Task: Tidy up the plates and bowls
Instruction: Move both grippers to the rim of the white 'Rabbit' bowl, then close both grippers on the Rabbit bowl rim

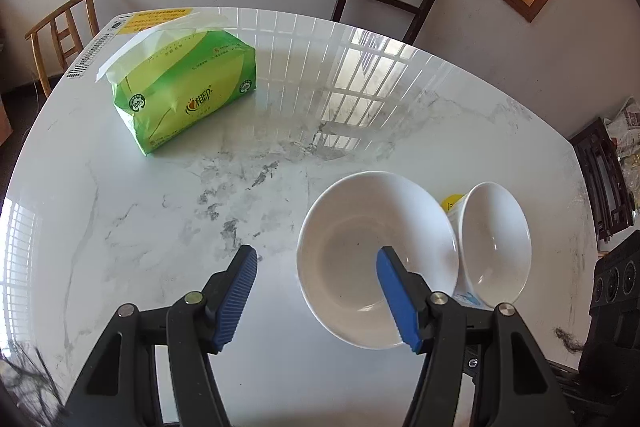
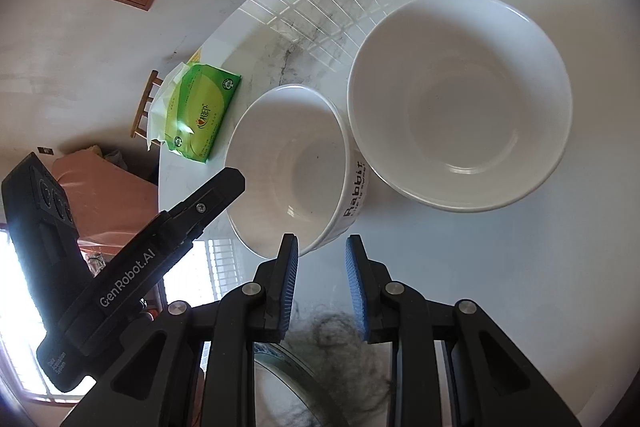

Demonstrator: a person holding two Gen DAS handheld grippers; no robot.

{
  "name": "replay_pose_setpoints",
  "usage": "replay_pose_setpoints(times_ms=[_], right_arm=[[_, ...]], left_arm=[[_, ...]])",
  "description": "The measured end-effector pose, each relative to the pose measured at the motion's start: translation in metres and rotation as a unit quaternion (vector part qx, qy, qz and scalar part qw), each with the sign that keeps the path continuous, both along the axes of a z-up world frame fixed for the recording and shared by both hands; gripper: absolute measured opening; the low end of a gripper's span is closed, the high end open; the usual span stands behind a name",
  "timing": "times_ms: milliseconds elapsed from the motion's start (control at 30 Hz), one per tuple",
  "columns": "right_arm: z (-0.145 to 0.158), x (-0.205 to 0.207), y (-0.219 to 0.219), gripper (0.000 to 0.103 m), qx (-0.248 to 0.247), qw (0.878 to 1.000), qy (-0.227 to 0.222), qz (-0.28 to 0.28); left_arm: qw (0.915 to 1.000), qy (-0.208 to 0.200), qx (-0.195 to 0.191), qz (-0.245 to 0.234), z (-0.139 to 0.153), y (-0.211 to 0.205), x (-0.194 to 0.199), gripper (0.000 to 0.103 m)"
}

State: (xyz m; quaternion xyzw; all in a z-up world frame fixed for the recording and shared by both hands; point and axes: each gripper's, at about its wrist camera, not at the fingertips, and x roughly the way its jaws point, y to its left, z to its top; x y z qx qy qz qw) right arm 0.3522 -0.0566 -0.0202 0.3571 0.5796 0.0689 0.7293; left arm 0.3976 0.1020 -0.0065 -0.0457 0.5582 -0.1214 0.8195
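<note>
The marble table (image 1: 168, 227) carries a wide white bowl (image 1: 360, 259) just ahead and right of the left claw (image 1: 316, 291), whose jaws stand wide apart with one blue pad over its basin; touching it, further right, sits the smaller Rabbit bowl (image 2: 292, 167). Both look glazed, stiff, slippery and breakable, so pinch a rim. Only the right wrist view shows the lettering and the right claw (image 2: 322, 279), narrowly parted and empty, hovering beside that bowl's near rim.
</note>
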Motion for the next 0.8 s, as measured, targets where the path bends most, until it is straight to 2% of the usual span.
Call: replay_pose_setpoints(times_ms=[133,233,333,367,400,500,633,800], right_arm=[[-0.003,0.003,0.001,0.025,-0.003,1.000,0.004,-0.001],[-0.009,0.004,-0.002,0.025,0.003,1.000,0.014,-0.007],[-0.011,0.006,-0.001,0.025,0.002,1.000,0.014,-0.002],[-0.012,0.006,0.000,0.025,0.000,1.000,0.016,0.000],[-0.013,0.007,0.002,0.026,-0.004,1.000,0.017,0.004],[-0.013,0.006,0.008,0.027,-0.016,1.000,0.015,0.020],[-0.012,0.002,0.014,0.023,-0.038,0.998,-0.001,0.057],[-0.012,-0.015,0.013,0.021,-0.029,0.995,-0.008,0.091]], left_arm=[[0.9994,0.002,0.034,0.001,-0.012,-0.008,0.005,0.064],[0.9993,0.008,0.037,-0.009,-0.019,-0.012,0.005,0.061],[0.9990,0.033,0.028,-0.005,-0.030,-0.011,0.007,0.033],[0.9986,0.045,0.026,0.005,-0.036,-0.009,0.009,0.019],[0.9982,0.052,0.023,0.018,-0.041,-0.006,0.009,0.012],[0.9971,0.053,-0.013,0.053,-0.046,0.008,0.006,0.008],[0.9957,0.055,-0.016,0.072,-0.046,0.018,-0.010,0.007],[0.9932,0.061,-0.022,0.097,-0.044,0.028,-0.040,0.008]])
